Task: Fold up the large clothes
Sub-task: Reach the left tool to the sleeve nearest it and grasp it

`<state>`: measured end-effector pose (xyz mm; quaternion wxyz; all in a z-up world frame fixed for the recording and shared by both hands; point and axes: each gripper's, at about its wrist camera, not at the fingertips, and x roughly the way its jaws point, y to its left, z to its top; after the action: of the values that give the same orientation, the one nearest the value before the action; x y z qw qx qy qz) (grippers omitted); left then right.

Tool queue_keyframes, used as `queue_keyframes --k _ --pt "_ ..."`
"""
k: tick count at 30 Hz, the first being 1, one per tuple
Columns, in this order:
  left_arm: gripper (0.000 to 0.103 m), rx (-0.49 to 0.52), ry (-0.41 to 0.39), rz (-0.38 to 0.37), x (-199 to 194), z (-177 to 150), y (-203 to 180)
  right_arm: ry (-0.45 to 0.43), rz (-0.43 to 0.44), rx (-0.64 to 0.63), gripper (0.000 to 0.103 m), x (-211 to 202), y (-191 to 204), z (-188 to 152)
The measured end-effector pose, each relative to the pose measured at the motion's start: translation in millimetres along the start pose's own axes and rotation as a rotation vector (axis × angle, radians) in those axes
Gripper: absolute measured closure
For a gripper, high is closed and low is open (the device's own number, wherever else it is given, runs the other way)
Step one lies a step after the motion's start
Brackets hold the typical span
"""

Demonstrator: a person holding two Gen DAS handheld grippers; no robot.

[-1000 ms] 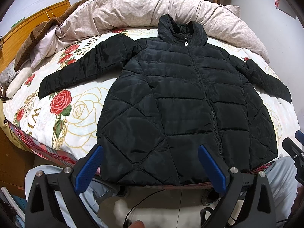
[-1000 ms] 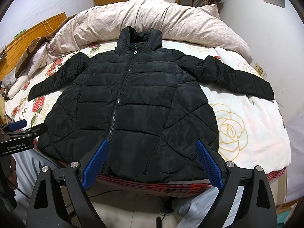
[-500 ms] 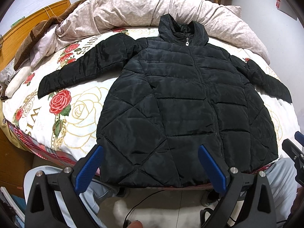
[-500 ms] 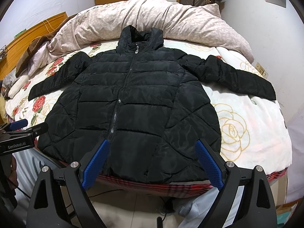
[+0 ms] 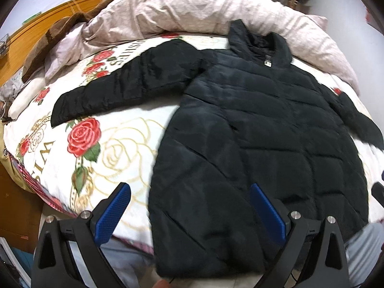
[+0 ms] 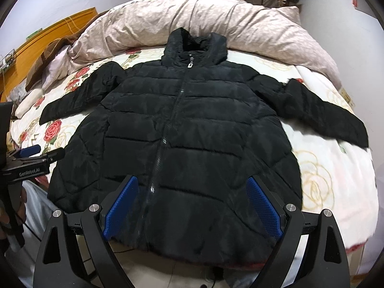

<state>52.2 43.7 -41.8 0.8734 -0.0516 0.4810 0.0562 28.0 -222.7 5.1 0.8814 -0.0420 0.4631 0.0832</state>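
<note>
Rose-print bed [image 6: 336, 168] carries all. Black puffer jacket [image 6: 192, 132] flat, zipped, front up, sleeves spread, hem at near edge: no fold made yet, all folding left. Left gripper [image 5: 189, 212], right gripper [image 6: 192, 206] above hem, jaws apart, empty.

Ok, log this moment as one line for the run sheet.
stage: pre-fold | black puffer jacket: flat on bed, zipped, sleeves spread | left claw: open, empty | right claw: open, empty
</note>
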Motion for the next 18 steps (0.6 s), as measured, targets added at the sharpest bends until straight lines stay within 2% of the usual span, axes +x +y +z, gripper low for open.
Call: queue_keyframes --k 9,18 --pt "0.009 -0.161 0.012 0.102 65.8 53.7 76.8 0.027 0.028 -0.080 0.011 61.2 23.5 45.5" --pt "0.009 -0.326 0.009 0.121 123.3 89.4 155.7 0.052 0.035 -0.103 0.011 119.5 35.3 83.5"
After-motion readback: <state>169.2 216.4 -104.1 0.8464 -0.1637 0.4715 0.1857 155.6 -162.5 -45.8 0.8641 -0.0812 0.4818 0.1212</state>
